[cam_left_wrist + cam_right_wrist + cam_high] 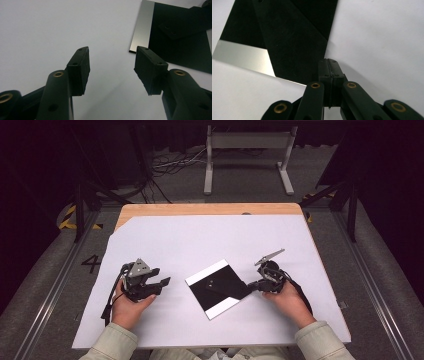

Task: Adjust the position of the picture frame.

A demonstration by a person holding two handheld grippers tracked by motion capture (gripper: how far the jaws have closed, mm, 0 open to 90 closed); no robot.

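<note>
I'm working in a lab-style recording bay: beyond the white-covered worktop (pixel 165 235) I see black curtains (pixel 45 160), loose cables (pixel 170 162) on grey floor, yellow-black hazard tape (pixel 67 217) and a metal stand (pixel 247 157).

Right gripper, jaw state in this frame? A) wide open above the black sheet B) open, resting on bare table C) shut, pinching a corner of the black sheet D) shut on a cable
C: in the right gripper view the two pads of the right gripper press flat together with a thin edge of the black sheet between them, and the high view shows its tip at the sheet's right corner.
</note>
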